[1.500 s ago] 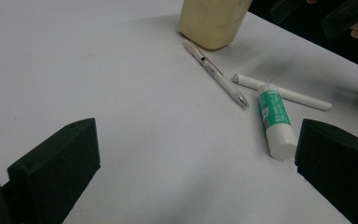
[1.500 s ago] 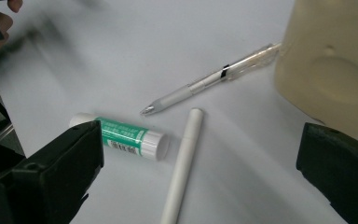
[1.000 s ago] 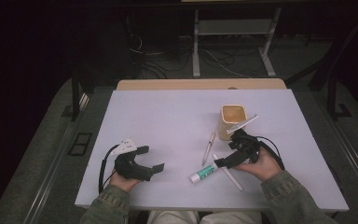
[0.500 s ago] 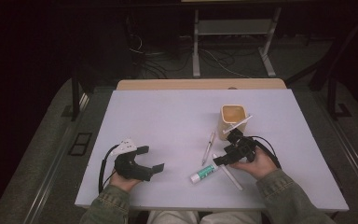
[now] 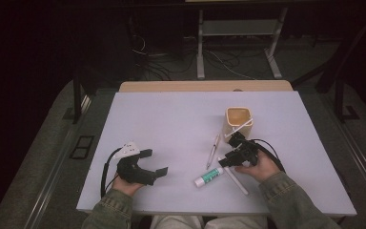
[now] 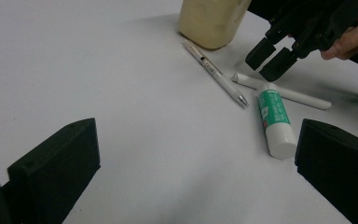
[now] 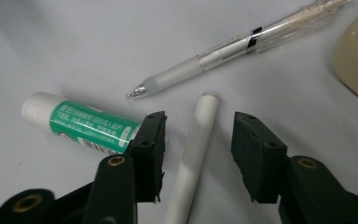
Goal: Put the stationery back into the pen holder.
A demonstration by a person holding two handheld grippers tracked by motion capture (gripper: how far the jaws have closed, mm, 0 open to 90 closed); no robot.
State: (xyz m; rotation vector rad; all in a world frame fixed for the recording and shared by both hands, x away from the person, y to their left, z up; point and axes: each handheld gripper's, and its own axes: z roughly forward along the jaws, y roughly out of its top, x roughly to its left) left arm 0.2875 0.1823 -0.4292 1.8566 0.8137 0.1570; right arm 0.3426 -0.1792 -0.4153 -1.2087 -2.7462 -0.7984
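A white marker [image 7: 193, 154] lies on the table between the jaws of my right gripper [image 7: 198, 140], with a gap on each side. Those jaws have just been closing and stand open around it. A green-and-white glue stick [image 7: 81, 123] lies just outside the left jaw, and a clear pen [image 7: 223, 53] lies beyond the tips. In the high view the right gripper [image 5: 228, 155] sits low over the marker [image 5: 236, 180], beside the glue stick [image 5: 208, 177] and the pen [image 5: 213, 150]. My left gripper [image 5: 155, 162] rests at the front left, wide open and holding nothing.
A cream cup [image 5: 238, 119] stands just behind the right gripper, close to the pen's far end. In the left gripper view the cup [image 6: 212, 21], pen [image 6: 214, 72], marker [image 6: 284, 93] and glue stick [image 6: 275, 121] lie ahead of the left gripper [image 6: 196, 144].
The right gripper's jaws have narrowed around the white marker, and the hand has shifted slightly left. The left hand has stayed still.
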